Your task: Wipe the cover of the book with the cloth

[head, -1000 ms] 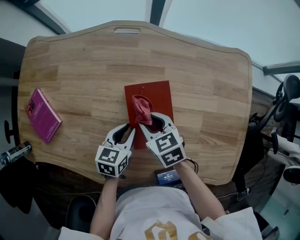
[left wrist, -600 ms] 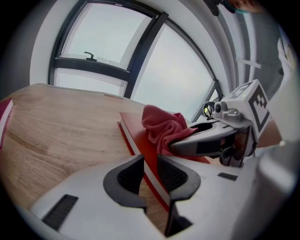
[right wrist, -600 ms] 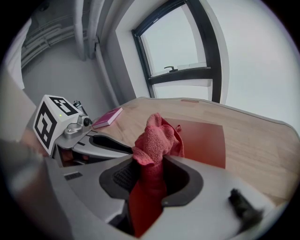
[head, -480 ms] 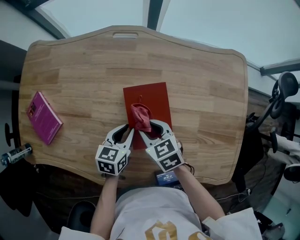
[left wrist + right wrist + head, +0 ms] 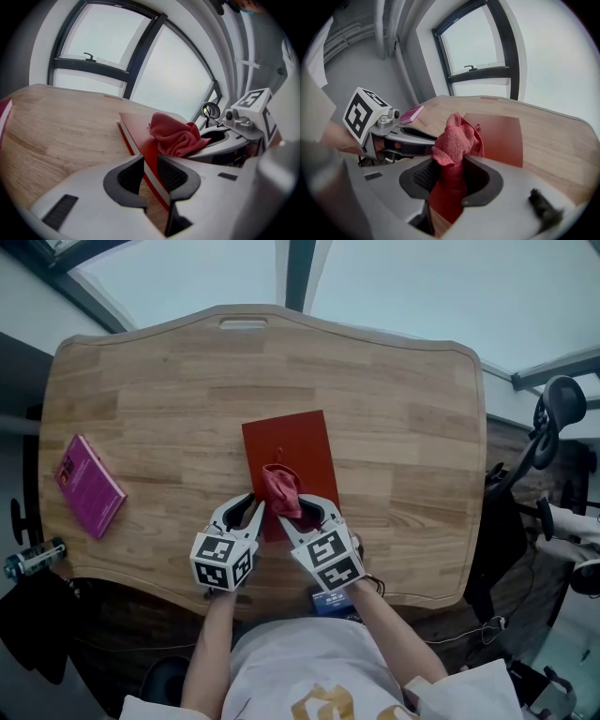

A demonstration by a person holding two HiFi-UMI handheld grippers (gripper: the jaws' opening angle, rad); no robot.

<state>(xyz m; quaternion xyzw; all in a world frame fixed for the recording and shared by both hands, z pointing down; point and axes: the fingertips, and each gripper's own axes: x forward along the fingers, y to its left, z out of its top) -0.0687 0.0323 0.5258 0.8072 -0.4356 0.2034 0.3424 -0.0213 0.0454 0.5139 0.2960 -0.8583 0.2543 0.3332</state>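
Two grips on one wooden table (image 5: pixel 403 427): the red book (image 5: pixel 302 439) lies flat at mid-table, near me, and my left gripper (image 5: pixel 249 510) has its jaws pinched narrow on the book's near left edge, I judge to pin it against sliding. My right gripper (image 5: pixel 302 512) clamps the bunched red cloth (image 5: pixel 280 487), which rests on the cover's near part, ready to be dragged across.

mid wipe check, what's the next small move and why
Probably push the right gripper and cloth toward the far edge: the cloth sits at the near end of the red book, most cover lies beyond, and the left gripper clamps it.
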